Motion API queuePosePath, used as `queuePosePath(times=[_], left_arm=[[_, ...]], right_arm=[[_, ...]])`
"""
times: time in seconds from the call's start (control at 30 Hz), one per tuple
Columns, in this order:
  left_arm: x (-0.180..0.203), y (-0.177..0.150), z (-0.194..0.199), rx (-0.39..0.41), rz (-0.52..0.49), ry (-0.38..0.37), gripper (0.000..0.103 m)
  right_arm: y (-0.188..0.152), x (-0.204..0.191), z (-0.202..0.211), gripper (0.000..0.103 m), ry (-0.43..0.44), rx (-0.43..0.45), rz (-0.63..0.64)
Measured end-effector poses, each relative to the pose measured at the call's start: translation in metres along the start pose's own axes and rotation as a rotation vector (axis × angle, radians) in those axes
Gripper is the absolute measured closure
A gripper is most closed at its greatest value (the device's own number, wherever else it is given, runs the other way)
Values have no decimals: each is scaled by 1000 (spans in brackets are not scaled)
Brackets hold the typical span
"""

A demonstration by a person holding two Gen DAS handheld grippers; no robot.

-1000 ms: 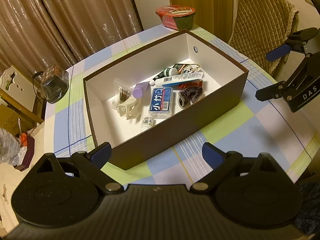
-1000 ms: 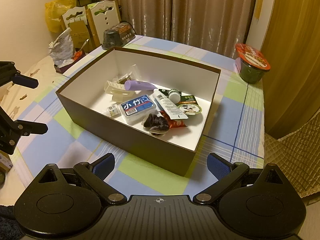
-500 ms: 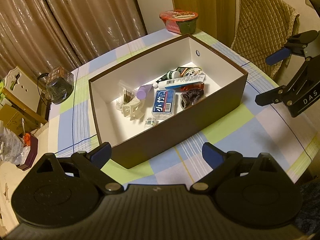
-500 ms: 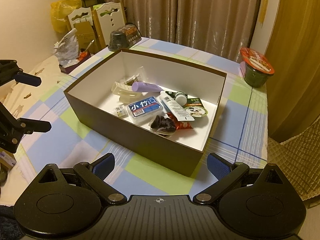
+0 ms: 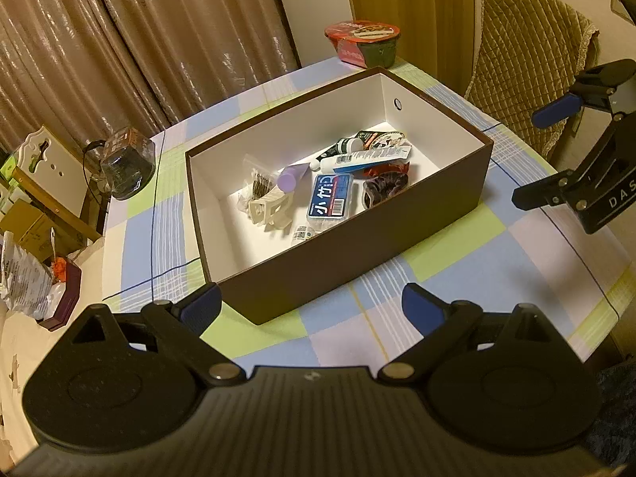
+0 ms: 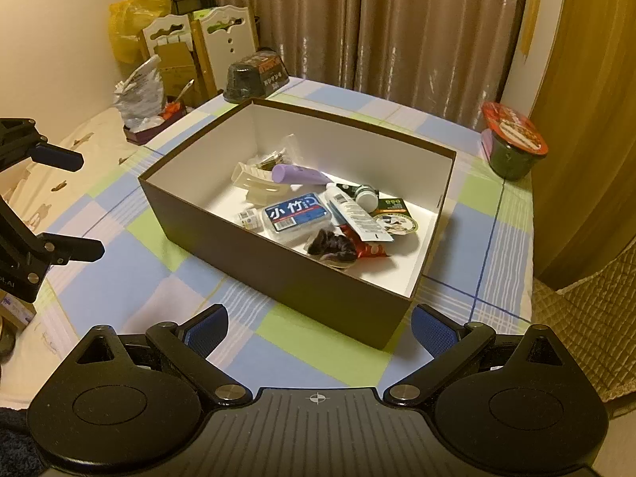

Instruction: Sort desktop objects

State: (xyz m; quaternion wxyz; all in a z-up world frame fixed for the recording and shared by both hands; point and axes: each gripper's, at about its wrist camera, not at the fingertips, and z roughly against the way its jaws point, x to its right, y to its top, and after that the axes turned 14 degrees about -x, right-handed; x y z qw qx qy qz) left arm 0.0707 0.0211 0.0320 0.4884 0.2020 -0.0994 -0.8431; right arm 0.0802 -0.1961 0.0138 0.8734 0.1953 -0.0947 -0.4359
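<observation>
A brown box with a white inside stands on the checked tablecloth. In it lie a blue-labelled clear case, a purple tube, a white tube, a cream hair claw, a dark scrunchie and other small items. My left gripper is open and empty, hovering in front of the box's near wall. My right gripper is open and empty too, off the box's other near corner.
A red-lidded instant noodle bowl stands past the box. A dark wrapped container sits at the table's far corner. A quilted chair is to the right; clutter and a crumpled bag lie left.
Both grippers have drawn back and up from the box, so it sits farther off and smaller in both views. Both stay open; the contents have not moved.
</observation>
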Motion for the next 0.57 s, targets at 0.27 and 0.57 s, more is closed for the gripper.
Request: queuePosePath(times=[0.27,0.57], left_arm=[[1,-8,3,-3,7,-3,7],[4,-13,5,11,10,15,6]], right_arm=[[-6,-7,5,2,3,0,6],[-10,-12,5,2,6,-4,6]])
